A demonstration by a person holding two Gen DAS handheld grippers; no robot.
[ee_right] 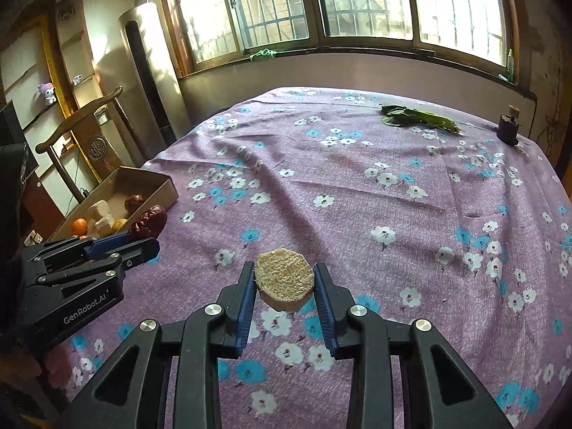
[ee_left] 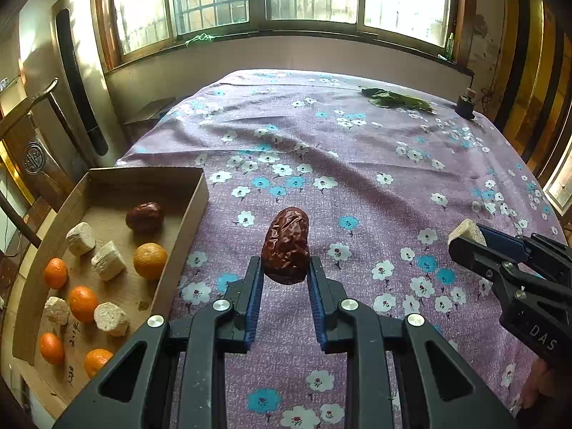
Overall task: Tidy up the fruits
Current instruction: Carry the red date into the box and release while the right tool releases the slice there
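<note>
My left gripper (ee_left: pixel 286 268) is shut on a wrinkled dark red date (ee_left: pixel 286 245), held above the flowered cloth. From the right wrist view the same left gripper (ee_right: pixel 143 239) and its date (ee_right: pixel 150 221) show at the left, near the box. My right gripper (ee_right: pixel 284 279) is shut on a pale, rough-topped round fruit slice (ee_right: pixel 284 273), lifted off the cloth; that slice (ee_left: pixel 466 230) shows at the right of the left wrist view. A cardboard box (ee_left: pixel 107 186) at the left holds another date (ee_left: pixel 144 217), several oranges (ee_left: pixel 150 260) and several pale chunks (ee_left: pixel 108 260).
The purple flowered tablecloth (ee_left: pixel 357 178) covers the table. Green leaves (ee_left: pixel 393 100) and a small dark object (ee_left: pixel 464 107) lie at the far right edge. A wooden chair (ee_right: pixel 89 132) and a tall appliance (ee_right: pixel 150 71) stand left of the table, below the windows.
</note>
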